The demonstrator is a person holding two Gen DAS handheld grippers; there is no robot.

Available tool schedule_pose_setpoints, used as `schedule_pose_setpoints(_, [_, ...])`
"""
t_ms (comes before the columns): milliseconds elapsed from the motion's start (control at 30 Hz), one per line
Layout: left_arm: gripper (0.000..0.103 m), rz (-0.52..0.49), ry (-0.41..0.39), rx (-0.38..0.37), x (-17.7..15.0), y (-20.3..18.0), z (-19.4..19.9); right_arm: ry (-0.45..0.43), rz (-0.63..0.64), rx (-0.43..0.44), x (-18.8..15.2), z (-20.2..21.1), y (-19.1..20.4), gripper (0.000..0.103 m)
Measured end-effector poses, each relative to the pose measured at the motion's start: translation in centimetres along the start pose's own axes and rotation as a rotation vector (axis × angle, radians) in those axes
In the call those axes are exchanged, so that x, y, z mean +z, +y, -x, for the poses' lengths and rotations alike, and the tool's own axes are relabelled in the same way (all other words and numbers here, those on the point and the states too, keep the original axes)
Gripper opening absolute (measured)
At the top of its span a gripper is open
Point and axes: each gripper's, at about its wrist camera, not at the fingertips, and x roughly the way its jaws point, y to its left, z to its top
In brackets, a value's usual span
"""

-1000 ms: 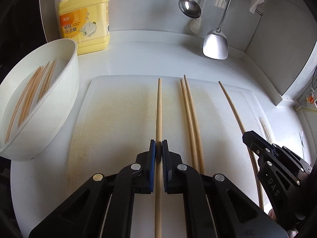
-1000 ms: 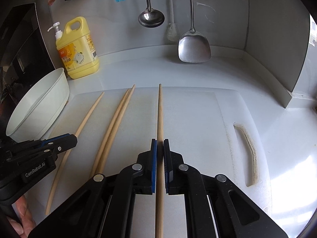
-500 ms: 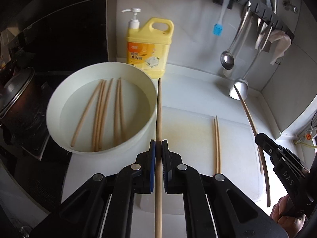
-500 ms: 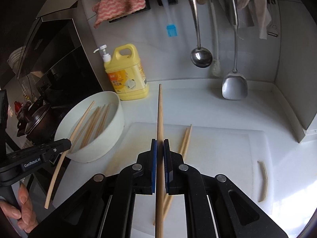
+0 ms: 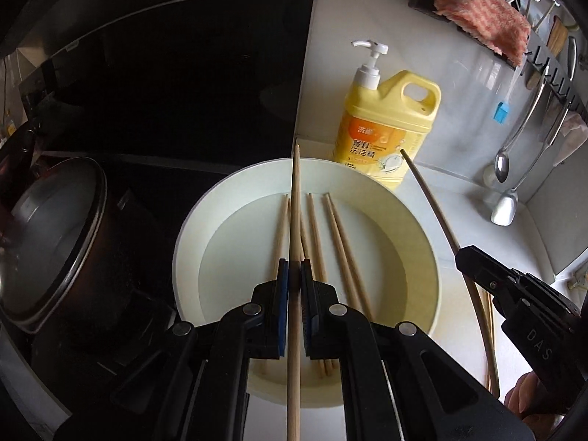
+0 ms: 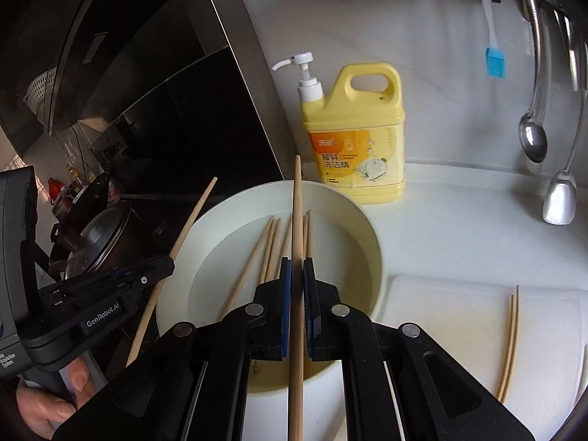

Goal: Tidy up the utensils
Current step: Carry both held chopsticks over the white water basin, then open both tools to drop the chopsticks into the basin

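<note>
Over the white bowl (image 5: 422, 242) now, beside the yellow dish-soap jug (image 5: 386, 128): left gripper (image 5: 294, 275) clenched on one wooden chopstick (image 5: 296, 202), right gripper (image 6: 297, 275) clamped on another (image 6: 297, 213). Several chopsticks (image 5: 330, 228) already lying in the bowl; one pair (image 6: 511, 330) left on the white cutting board (image 6: 441, 312). Well past halfway, by the look of it. Pale, slim, straight sticks, tips pointing away.

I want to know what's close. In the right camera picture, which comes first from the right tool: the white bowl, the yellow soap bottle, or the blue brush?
1. White round bowl, just beneath the right tool.
2. Yellow plastic soap bottle, behind the bowl.
3. Blue silicone brush, hanging on the wall, upper right.
</note>
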Motion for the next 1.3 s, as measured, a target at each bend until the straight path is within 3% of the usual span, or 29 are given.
schedule_pose_setpoints(267, [0.007, -0.026, 0.077, -0.063, 1.3, 1.9, -5.3, 0.094, -0.062, -0.018, 0.6, -6.7, 1.8, 0.006])
schedule_pose_setpoints(700, [0.007, -0.051, 0.163, -0.061, 1.1, 2.7, -9.1, 0.168, -0.068, -0.080, 0.3, -11.0, 1.9, 0.007])
schedule_pose_setpoints(767, [0.017, -0.049, 0.163, -0.047, 1.0, 3.0, -9.1, 0.167, -0.068, -0.099, 0.3, -11.0, 1.8, 0.015])
schedule_pose_setpoints(833, [0.051, -0.040, 0.151, -0.043, 1.2, 3.4, -8.7, 0.150, -0.073, -0.090, 0.5, -10.5, 1.6, 0.024])
schedule_pose_setpoints(900, [0.067, -0.026, 0.118, -0.030, 1.3, 3.8, -8.0, 0.139, -0.058, -0.110, 0.6, -10.1, 1.7, 0.024])
schedule_pose_setpoints(1300, [0.079, -0.026, 0.098, -0.008, 1.2, 3.9, -6.1, 0.119, -0.080, -0.135, -0.1, -7.9, 0.7, 0.030])
